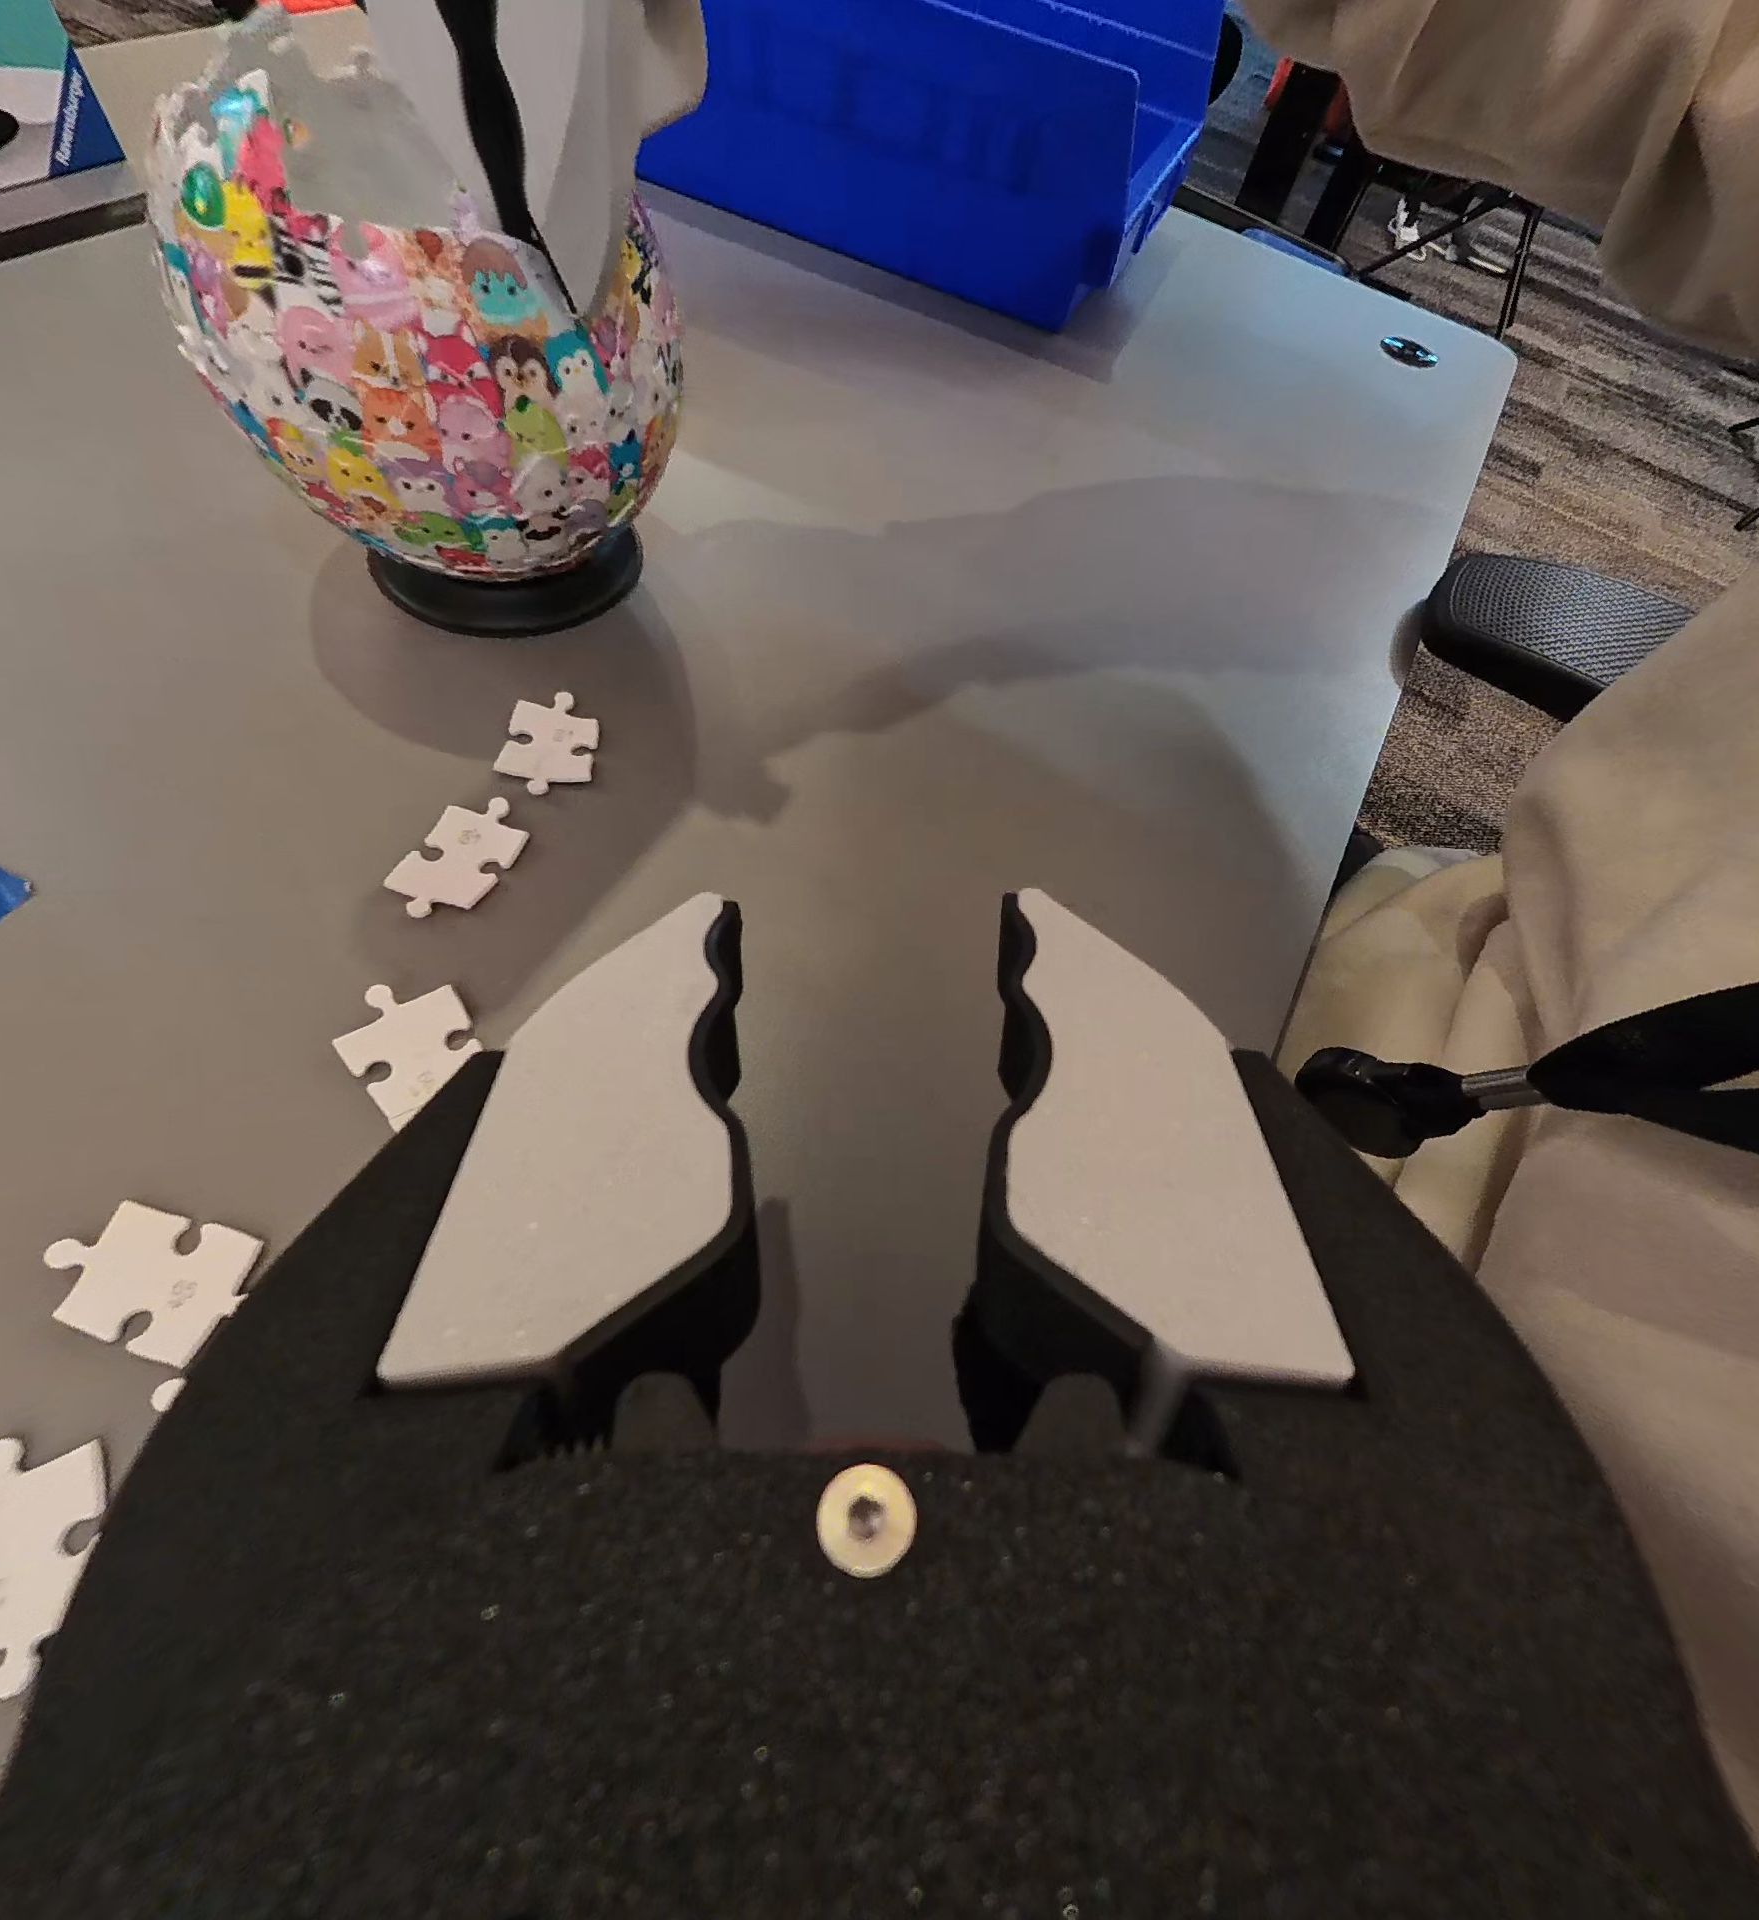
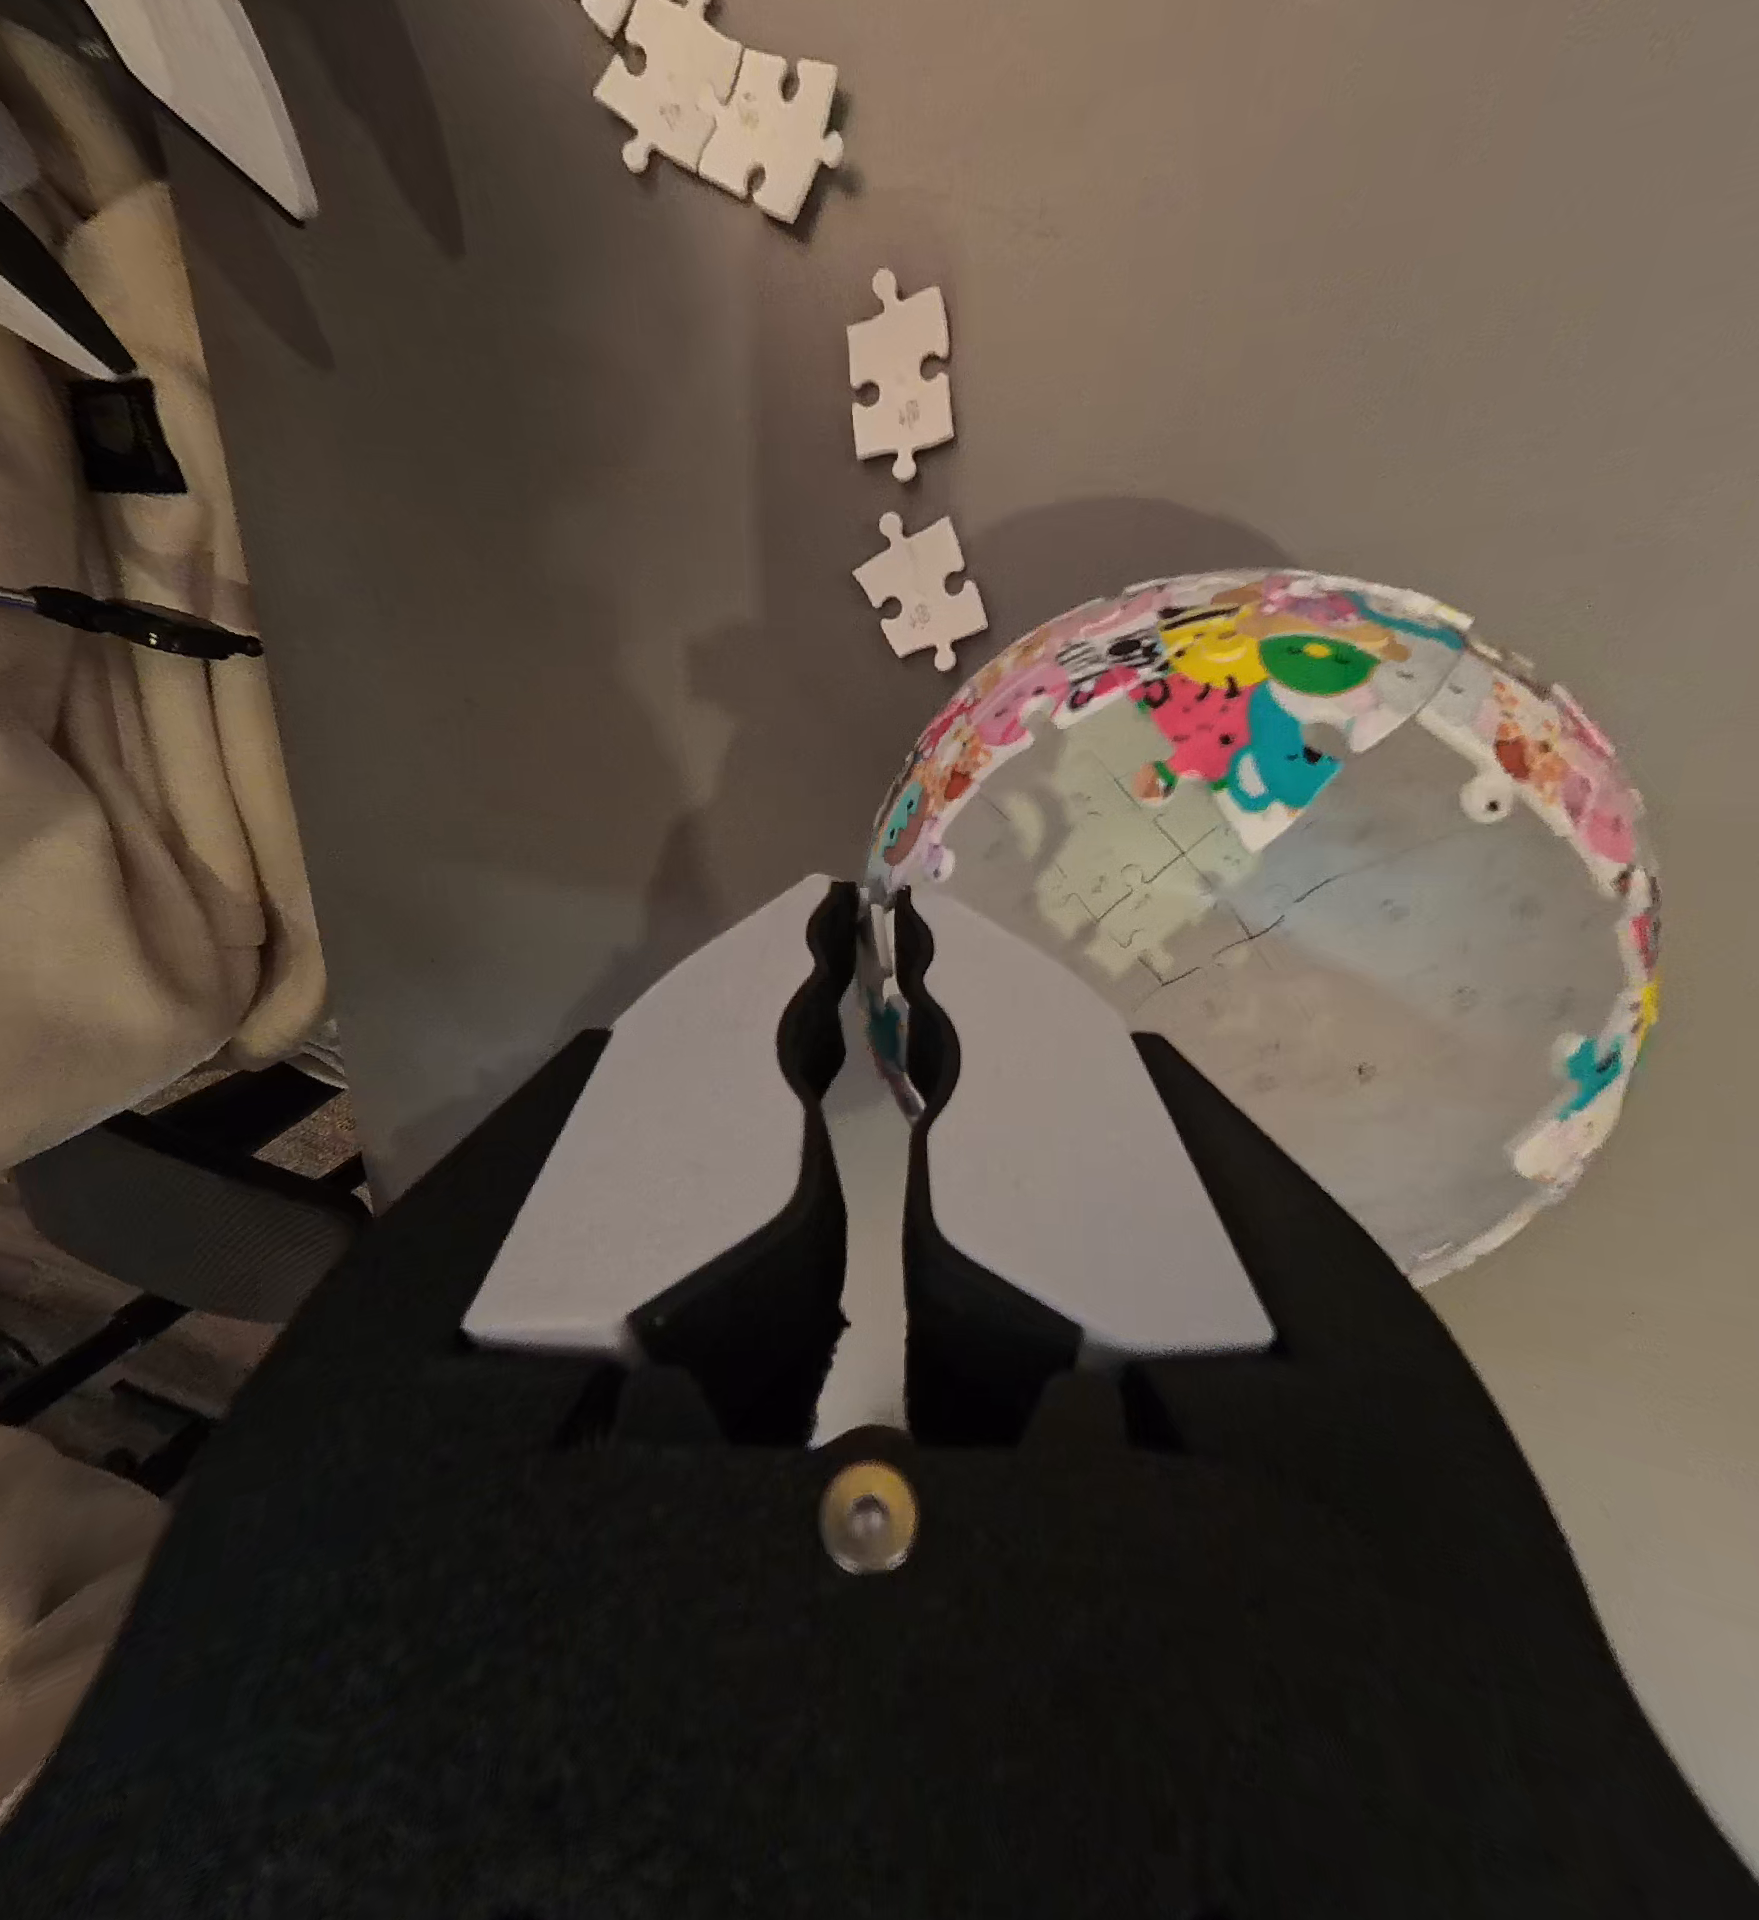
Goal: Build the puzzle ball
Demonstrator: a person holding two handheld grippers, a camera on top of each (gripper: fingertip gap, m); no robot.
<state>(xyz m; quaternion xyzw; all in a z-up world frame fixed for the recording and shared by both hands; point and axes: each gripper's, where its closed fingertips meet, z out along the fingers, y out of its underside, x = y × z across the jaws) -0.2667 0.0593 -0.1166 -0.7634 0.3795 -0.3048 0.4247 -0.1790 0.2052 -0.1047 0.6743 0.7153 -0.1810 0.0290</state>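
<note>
The partly built puzzle ball (image 1: pixel 418 416), covered in colourful cartoon animals, sits on a black ring stand (image 1: pixel 506 587) at the far left of the grey table (image 1: pixel 958 582); its top is open. My right gripper (image 1: pixel 542 244) comes down from above and is shut on the ball's upper rim. In the right wrist view the right gripper (image 2: pixel 870 899) pinches the thin rim wall of the ball (image 2: pixel 1270 935), whose white inside shows. My left gripper (image 1: pixel 870 914) is open and empty above the table, right of the loose pieces.
Several white face-down puzzle pieces (image 1: pixel 459 857) lie in a row from the ball toward me, also in the right wrist view (image 2: pixel 901 379). A blue bin (image 1: pixel 937 135) stands behind. The puzzle box (image 1: pixel 2 104) is far left. A person's beige clothing (image 1: pixel 1633 1039) is beyond the table's right edge. Left tips to right tips: about 20 centimetres.
</note>
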